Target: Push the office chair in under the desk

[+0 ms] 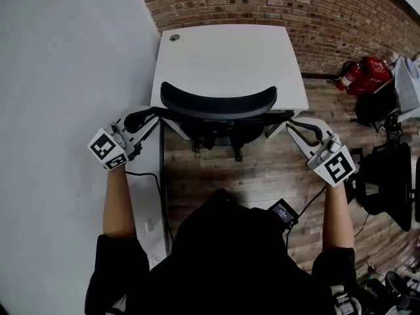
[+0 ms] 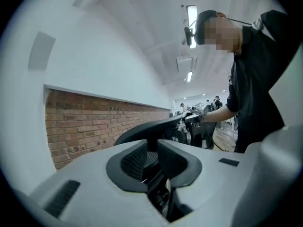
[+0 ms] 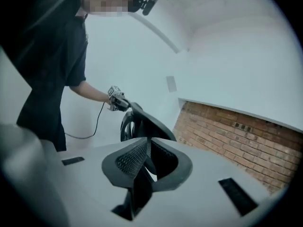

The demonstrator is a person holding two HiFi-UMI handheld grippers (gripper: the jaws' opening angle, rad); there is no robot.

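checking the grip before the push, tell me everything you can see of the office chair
The office chair is black, with a curved, plastic-looking backrest. It stands upright on the wood floor, facing the white desk, its seat hidden, apparently under the desktop; dark base legs show below. The left gripper and right gripper are each shut on one end of the backrest.

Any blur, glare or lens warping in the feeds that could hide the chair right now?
Head view: sharp, evenly lit; fisheye bows the desk edges, office chair plain. Left gripper view: strong barrel warping, dark corners, ceiling light blown out, fingers crisp. Right gripper view: same warping, picture slightly soft, no glare.
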